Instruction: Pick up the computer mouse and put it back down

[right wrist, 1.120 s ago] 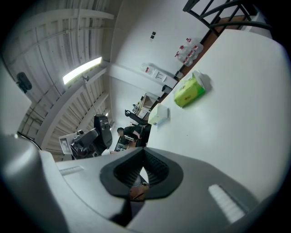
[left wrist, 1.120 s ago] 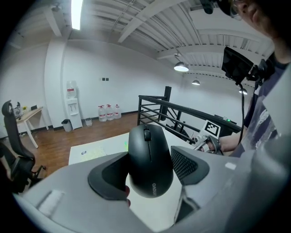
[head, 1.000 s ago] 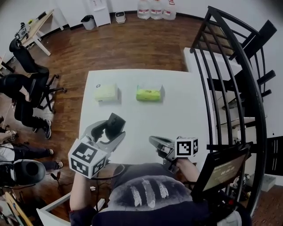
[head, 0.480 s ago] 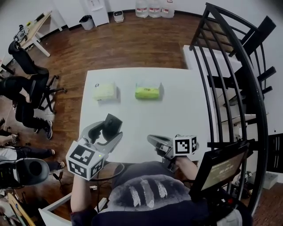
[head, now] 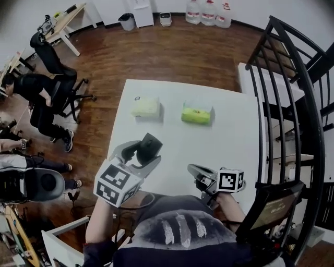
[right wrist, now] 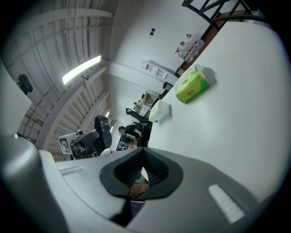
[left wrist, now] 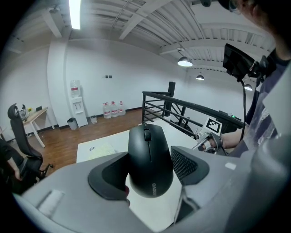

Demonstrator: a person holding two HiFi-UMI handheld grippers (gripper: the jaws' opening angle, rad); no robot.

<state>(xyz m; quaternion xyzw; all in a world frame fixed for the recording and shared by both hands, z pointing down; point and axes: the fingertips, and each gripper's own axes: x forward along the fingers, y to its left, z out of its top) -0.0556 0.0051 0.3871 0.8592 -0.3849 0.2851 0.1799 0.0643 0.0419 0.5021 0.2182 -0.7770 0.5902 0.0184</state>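
Note:
A black computer mouse [head: 149,145] sits between the jaws of my left gripper [head: 142,152], which is shut on its sides. The mouse is over the near left part of the white table [head: 219,141]. In the left gripper view the mouse [left wrist: 150,159] fills the gap of the left gripper [left wrist: 150,172], wheel end pointing away, with white tabletop showing beneath it. My right gripper [head: 192,169] hangs over the table's near edge with its jaws together and nothing in them. In the right gripper view the pads of the right gripper [right wrist: 143,152] meet, and the mouse [right wrist: 101,124] shows at the left.
A pale yellow tissue pack [head: 144,107] and a green one [head: 197,114] lie on the far half of the table. A black metal railing [head: 292,104] runs along the right. Office chairs [head: 52,68] and seated people are at the left, water bottles [head: 209,13] at the far wall.
The head view has shifted, so the table now sits further right and lower in the picture. Both grippers and the mouse keep the same pose relative to the table.

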